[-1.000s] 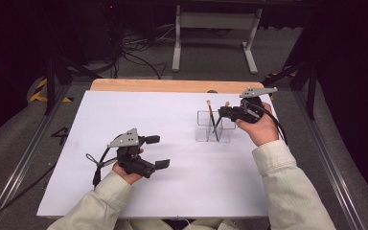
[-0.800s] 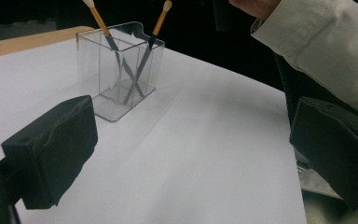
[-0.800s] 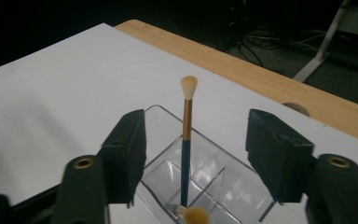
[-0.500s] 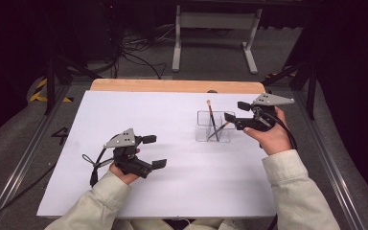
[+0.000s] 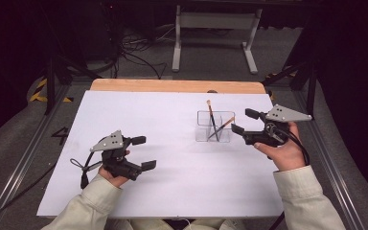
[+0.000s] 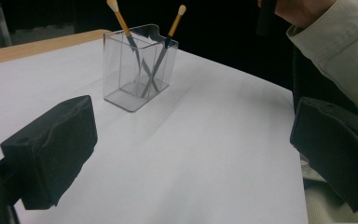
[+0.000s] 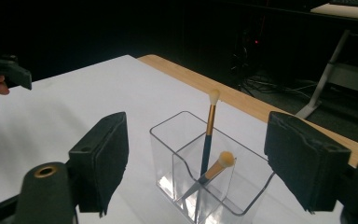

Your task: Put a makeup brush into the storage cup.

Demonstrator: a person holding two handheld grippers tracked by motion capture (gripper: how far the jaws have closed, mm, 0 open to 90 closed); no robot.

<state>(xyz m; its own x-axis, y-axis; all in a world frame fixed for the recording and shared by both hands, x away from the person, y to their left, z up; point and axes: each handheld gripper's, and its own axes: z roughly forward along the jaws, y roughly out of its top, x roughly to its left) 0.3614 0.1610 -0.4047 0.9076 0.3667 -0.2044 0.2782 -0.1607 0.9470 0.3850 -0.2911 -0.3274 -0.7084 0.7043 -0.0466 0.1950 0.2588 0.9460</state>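
Brushes point(image 5: 212, 123) stand crossed in a clear holder point(image 5: 214, 127) right of centre on the bench point(image 5: 172, 191): probably light, stiff, slippery; grasp mid-handle. Left gripper point(image 5: 143, 152), lower left, fingers released, empty. Right gripper point(image 5: 239, 121) beside holder, fingers just opened, empty.

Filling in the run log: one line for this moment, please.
right gripper: open, jaws just opened, empty | brushes: two, in clear holder | left gripper: open, empty
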